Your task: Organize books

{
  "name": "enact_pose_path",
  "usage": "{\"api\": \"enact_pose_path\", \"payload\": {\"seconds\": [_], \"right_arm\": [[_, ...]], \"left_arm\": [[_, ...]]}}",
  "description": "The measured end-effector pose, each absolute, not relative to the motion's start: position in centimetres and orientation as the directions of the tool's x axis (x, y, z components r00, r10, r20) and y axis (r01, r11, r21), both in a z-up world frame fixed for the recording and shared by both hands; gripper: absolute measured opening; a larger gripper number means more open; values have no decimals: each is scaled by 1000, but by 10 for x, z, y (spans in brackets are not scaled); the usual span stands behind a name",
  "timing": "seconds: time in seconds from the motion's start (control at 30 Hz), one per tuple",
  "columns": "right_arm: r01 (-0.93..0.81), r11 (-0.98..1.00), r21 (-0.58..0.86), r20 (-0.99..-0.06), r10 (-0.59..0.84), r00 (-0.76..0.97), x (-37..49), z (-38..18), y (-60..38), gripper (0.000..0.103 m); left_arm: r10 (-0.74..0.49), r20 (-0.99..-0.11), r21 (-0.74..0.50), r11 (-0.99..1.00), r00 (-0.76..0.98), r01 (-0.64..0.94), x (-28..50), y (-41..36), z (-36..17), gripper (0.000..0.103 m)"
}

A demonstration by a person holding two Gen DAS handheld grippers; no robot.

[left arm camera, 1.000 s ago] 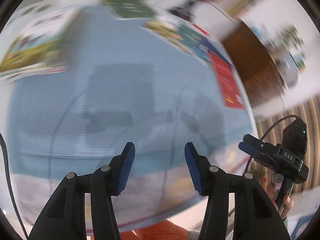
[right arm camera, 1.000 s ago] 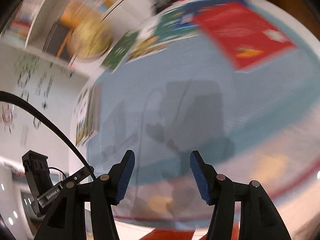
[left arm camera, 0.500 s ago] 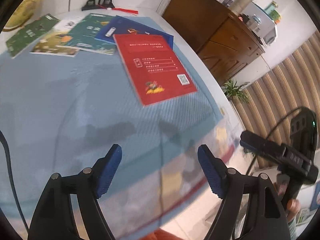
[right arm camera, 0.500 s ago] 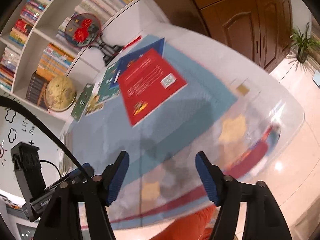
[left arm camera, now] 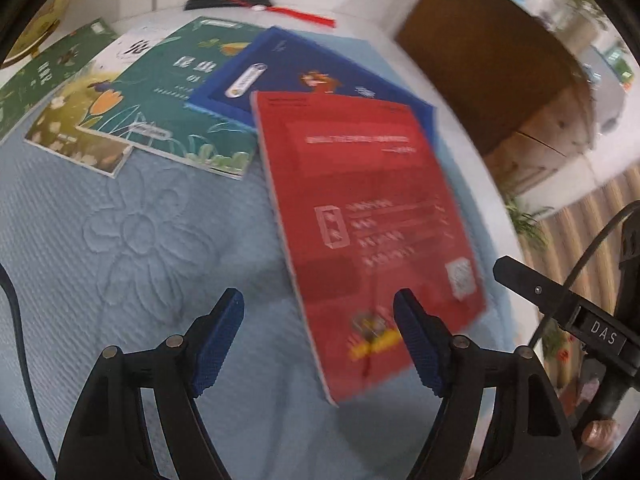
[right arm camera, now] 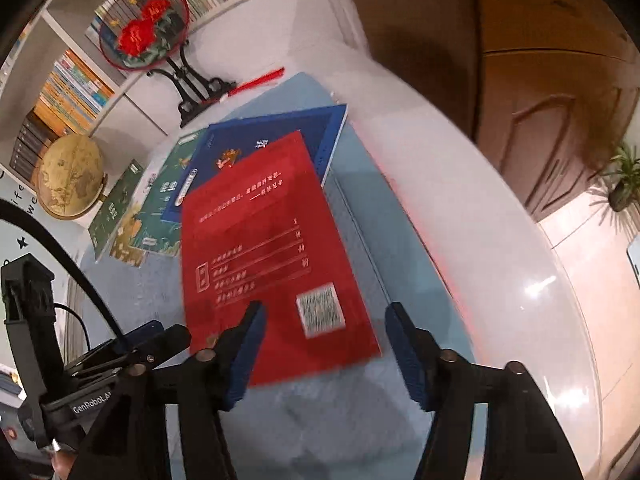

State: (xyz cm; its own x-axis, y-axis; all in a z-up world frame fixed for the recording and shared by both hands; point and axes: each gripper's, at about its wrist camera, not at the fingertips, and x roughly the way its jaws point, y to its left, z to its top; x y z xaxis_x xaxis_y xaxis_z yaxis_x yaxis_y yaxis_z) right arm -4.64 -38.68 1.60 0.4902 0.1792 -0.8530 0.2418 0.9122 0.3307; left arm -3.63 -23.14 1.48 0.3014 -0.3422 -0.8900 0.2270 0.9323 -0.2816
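Note:
A red book lies on top of a blue book on the light blue quilted mat. Left of them are a teal-green book, a small flowered book and a dark green book. My left gripper hovers open over the red book's near left edge, with nothing gripped. My right gripper hangs over the red book near its lower corner. Its jaws are closing and the pads are not pressing on anything. The blue book shows behind the red one.
A globe and a round red fan on a black stand sit at the table's back by bookshelves. The round glass table edge curves to the right, with a wooden cabinet beyond. A hand holds the right gripper.
Both grippers have swept across the blue mat to the red book, which now lies close under the fingers. The left jaws stand wider than a second ago.

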Motion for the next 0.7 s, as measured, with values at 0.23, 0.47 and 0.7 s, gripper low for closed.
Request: {"api": "enact_pose_path", "payload": {"seconds": [0.23,0.47,0.7], "right_arm": [[203,914,350,-860,228,457,-15,-11,-394,55],[47,932,360,-861,313,401,-28,-11,-381,56],[-36,911,411,-854,399,334,-60,-15,-394,56]], "left_arm": [[-332,-883,-290,942,331,172,-35,-234,6,75],[-326,-891,-290,944,315,157,-72,-253,7,76],[-359,-888,-347,933,288,95,-120,-251,6,76]]}}
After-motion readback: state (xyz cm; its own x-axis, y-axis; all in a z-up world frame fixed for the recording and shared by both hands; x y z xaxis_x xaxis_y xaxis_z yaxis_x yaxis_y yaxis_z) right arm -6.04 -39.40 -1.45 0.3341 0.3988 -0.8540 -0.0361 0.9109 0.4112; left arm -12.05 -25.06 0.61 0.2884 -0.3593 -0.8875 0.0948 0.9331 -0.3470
